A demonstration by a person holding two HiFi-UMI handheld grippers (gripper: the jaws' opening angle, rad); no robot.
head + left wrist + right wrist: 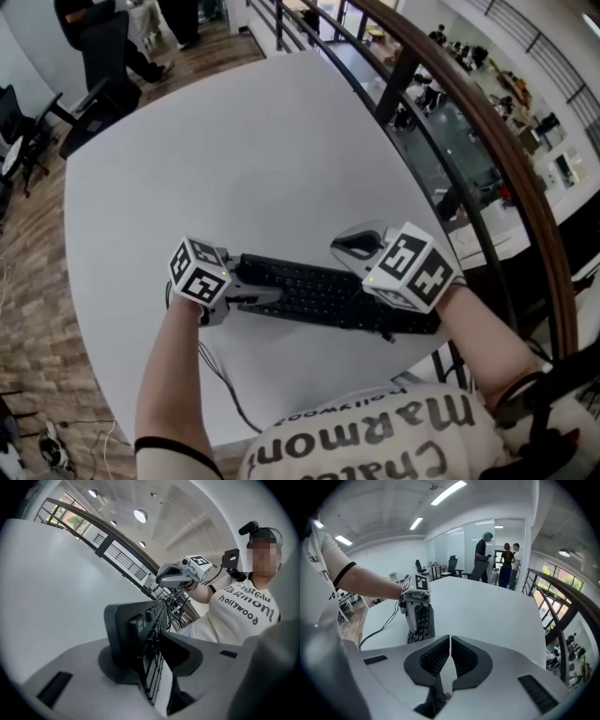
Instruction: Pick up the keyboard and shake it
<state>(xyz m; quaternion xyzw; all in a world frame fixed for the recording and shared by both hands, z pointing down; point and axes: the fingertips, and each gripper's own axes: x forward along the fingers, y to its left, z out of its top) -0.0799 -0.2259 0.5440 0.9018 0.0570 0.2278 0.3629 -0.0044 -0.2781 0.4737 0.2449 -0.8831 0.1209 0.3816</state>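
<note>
1. Position of the task item. We found the black, flat, full-size keyboard [319, 292] lying along the near edge of the white rounded desk [234, 150]. Its thin dark cable [220, 380] ran off the near left. We could not tell whether it had left the surface.

2. Left gripper [152, 641]. Its fingers were clamped on the keyboard's left end, one dark pad on each face. We judged that an end grip was chosen so the board could be lifted level and shaken without twisting.

3. Right gripper [449, 644]. It hovered over the keyboard's right end. Its fingers were together, and we saw nothing between them, so only the left end was gripped. We judged that a second grip at the right end would steady the lift.

4. Nearby item. A grey and black computer mouse [358, 244] sat just beyond the right end, close enough to be knocked.

5. Legible writing. The person's white shirt [243, 606] read "Marmont" and "hollywood".
</note>
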